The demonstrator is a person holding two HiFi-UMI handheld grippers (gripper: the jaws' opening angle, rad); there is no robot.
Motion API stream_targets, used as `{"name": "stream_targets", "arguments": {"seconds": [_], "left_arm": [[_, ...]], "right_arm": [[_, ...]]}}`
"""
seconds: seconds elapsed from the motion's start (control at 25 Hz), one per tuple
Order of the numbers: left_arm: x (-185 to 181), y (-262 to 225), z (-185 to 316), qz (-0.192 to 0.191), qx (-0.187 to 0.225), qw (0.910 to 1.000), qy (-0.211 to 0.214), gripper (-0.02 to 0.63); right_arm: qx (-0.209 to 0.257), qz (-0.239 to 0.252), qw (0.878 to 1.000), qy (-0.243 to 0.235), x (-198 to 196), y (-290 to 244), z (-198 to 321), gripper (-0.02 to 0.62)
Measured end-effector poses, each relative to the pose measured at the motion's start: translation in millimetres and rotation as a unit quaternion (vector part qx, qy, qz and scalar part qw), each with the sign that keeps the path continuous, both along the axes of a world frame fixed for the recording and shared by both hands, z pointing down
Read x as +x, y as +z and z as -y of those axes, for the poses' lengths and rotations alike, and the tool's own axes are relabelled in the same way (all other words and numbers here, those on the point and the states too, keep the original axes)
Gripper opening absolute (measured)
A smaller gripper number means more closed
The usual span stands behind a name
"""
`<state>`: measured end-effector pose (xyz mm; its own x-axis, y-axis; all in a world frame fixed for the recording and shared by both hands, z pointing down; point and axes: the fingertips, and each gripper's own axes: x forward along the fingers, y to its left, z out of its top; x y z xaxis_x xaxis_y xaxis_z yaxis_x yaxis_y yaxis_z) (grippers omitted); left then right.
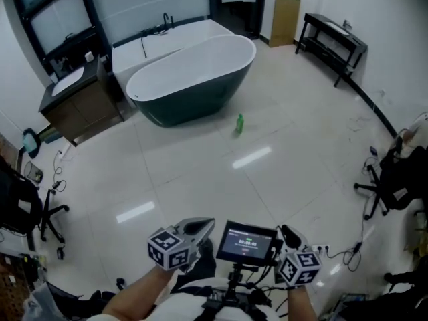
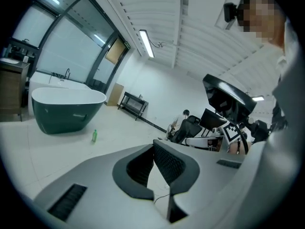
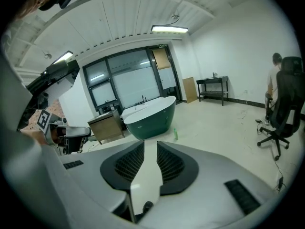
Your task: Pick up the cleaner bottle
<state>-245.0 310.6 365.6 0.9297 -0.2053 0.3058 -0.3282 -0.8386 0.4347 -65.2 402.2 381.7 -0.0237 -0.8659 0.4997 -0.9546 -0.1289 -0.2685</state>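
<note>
Green plastic: cleaner bottle [image 1: 239, 123], upright on the floor [image 1: 200, 172], just right of centre in the upper half of the head view. Also seen small at left-centre in the left gripper view [image 2: 94, 136] and at centre in the right gripper view [image 3: 175, 134].
Nearest neighbour: dark-green bathtub [image 1: 194, 85], up-left of the bottle, close but not touching.
Contact: none, nothing is on or against the bottle.
Left tongs [image 1: 202, 225]: pads together at the tips, nothing between them [image 2: 153, 147]. Bottom centre of the head view, well apart from the bottle.
Right tongs [image 1: 287, 233]: pads slightly apart, only bare floor showing through the gap [image 3: 150, 144]. Bottom, right of centre, also well apart from the bottle.
Done: nothing of the pick itself, bottle not yet reached or lifted.
Left to do (my read): cross the open floor, get one set of tongs around the bottle, clamp, lift. Left set would need opening first.
Count, bottles: 1
Count, tongs: 2, each with 1 marker cube
Count, dark-green tubs: 1
Count, white built-in tubs: 1 [image 1: 167, 45], behind the green one
Count, wooden vanity units: 1 [image 1: 80, 102], upper left
Count, black console stands: 1 [image 1: 334, 42], upper right
Count, office chairs: 2 seen, left edge [image 1: 20, 202] and right edge [image 1: 394, 176]
Count, small screens: 1 [image 1: 246, 243], between the tongs
</note>
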Motion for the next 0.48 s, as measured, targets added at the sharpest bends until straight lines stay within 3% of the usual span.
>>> {"name": "stream_targets", "arguments": {"seconds": [0.2, 0.48], "left_arm": [[-15.0, -2.5, 71.3, -0.001, 0.0, 0.9999, 0.011, 0.0], [-39.0, 4.6, 124.6, -0.005, -0.024, 0.9996, 0.015, 0.0]], "right_arm": [[0.016, -0.01, 1.0, 0.002, -17.2, -19.6, 76.7, 0.081], [-0.001, -0.01, 1.0, 0.006, -43.0, -14.0, 133.2, 0.081]]}}
